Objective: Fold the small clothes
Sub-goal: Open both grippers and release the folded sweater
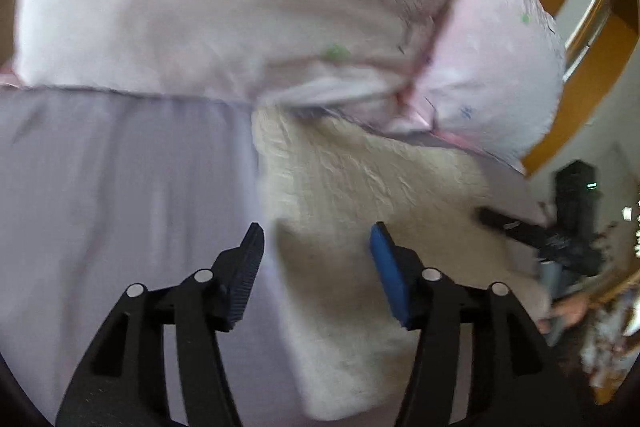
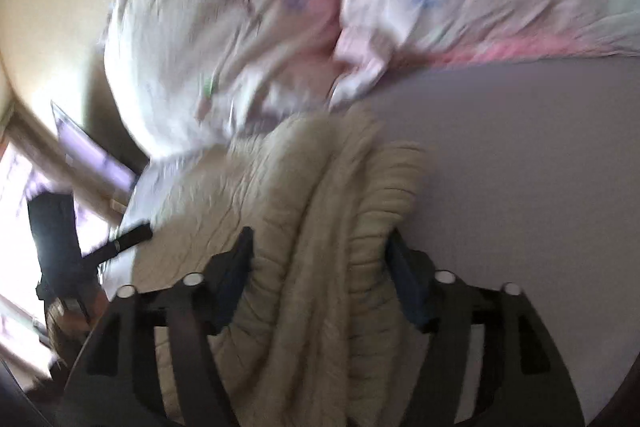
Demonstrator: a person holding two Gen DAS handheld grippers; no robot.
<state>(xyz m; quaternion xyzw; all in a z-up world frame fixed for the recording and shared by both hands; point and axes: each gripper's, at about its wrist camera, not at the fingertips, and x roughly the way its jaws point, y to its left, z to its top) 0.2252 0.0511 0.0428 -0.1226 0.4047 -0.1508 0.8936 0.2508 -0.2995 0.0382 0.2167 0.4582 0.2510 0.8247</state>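
A cream knitted garment (image 1: 352, 211) lies on the lilac bed sheet (image 1: 120, 187). My left gripper (image 1: 316, 247) is open just above the garment's left edge, its fingers apart and holding nothing. In the right wrist view the same garment (image 2: 320, 227) is bunched up, with a ribbed cuff or hem (image 2: 396, 179) at its right. My right gripper (image 2: 320, 259) is open, its fingers standing on either side of the bunched fabric without closing on it. The view is blurred.
Pale pink pillows with small flower prints (image 1: 240, 7) (image 2: 280, 7) lie at the head of the bed, touching the garment's far edge. The other gripper shows as a dark shape at the bed's edge (image 1: 568, 227) (image 2: 128, 239). A wooden frame (image 1: 576, 79) borders the bed.
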